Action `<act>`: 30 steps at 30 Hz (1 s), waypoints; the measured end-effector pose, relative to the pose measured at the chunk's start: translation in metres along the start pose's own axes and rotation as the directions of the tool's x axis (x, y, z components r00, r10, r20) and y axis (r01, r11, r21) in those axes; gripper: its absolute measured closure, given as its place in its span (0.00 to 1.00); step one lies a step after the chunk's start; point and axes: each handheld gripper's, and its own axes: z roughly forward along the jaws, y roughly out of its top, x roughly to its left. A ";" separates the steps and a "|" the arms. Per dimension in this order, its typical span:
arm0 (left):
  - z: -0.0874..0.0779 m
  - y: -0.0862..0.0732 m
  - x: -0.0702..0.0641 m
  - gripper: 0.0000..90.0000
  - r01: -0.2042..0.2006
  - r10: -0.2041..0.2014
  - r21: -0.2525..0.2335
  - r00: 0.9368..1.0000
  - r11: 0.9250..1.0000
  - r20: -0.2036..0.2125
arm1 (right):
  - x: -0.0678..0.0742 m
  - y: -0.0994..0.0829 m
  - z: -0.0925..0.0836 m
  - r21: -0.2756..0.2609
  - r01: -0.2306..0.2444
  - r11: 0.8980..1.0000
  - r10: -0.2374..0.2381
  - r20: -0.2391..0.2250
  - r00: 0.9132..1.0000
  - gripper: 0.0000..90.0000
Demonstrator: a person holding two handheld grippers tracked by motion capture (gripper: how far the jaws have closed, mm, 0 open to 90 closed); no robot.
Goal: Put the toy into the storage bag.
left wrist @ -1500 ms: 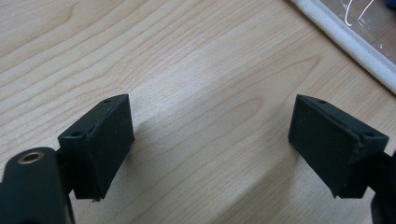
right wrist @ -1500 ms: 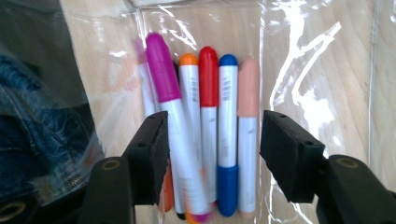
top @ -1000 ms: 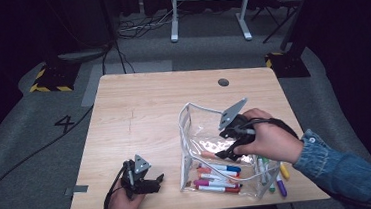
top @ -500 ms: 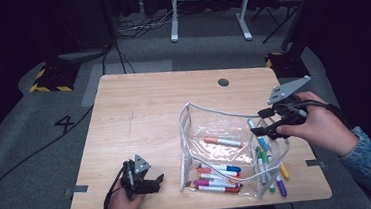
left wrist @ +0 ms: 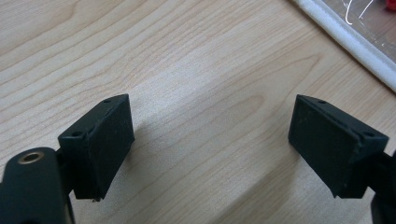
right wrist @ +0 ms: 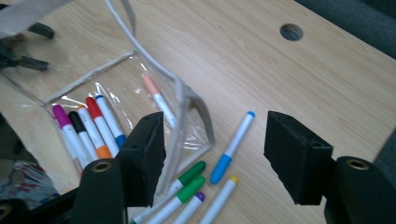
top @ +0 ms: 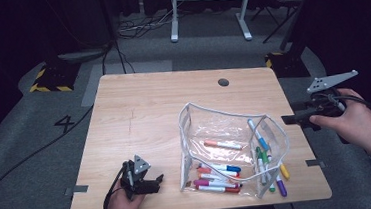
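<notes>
A clear pouch with white trim [top: 184,139] stands open on the wooden table [top: 149,112]. Inside lie an orange-capped marker [top: 222,144] and several more markers [top: 217,179]. A blue marker [right wrist: 233,147], green markers [right wrist: 187,179] and a yellow-tipped one [right wrist: 219,200] lie beside its right end. My right gripper [top: 287,120] hovers past the table's right edge, open; its jaws have just been closing with nothing between them. In the right gripper view, my right gripper [right wrist: 215,154] looks down on the pouch rim. My left gripper [top: 152,182] rests open on the table's front left, with bare wood between its jaws [left wrist: 210,144].
A round cable hole [top: 223,82] sits near the table's far edge. A white stand [top: 206,12] and cables lie on the grey floor behind. A yellow-black striped block [top: 51,77] is at the back left.
My right gripper has pulled out of the pouch mouth and swung right and up, beyond the table edge. The orange-capped marker now lies in the pouch. The left gripper has not moved.
</notes>
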 end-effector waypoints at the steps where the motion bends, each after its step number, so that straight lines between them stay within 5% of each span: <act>1: 0.000 0.000 0.000 0.16 0.000 0.000 0.000 1.000 1.000 0.000 | -0.004 -0.005 0.001 0.005 -0.011 1.000 0.011 0.014 1.000 0.45; 9: 0.001 0.001 0.000 0.16 0.010 -0.010 -0.002 1.000 1.000 -0.004 | -0.023 -0.039 0.023 0.064 -0.093 0.994 0.089 0.067 0.994 0.47; 17: 0.002 0.001 0.000 0.16 0.008 -0.008 -0.007 1.000 1.000 -0.015 | -0.028 -0.085 0.066 0.160 -0.183 0.970 0.177 0.053 0.983 0.53; 18: 0.002 0.001 0.000 0.16 0.006 -0.006 -0.006 1.000 1.000 -0.016 | -0.026 -0.096 0.078 0.192 -0.211 0.958 0.206 0.044 0.978 0.56; 30: 0.002 0.001 0.000 0.16 0.008 -0.008 -0.007 1.000 1.000 -0.015 | -0.016 -0.134 0.126 0.306 -0.244 0.920 0.241 0.049 0.969 0.64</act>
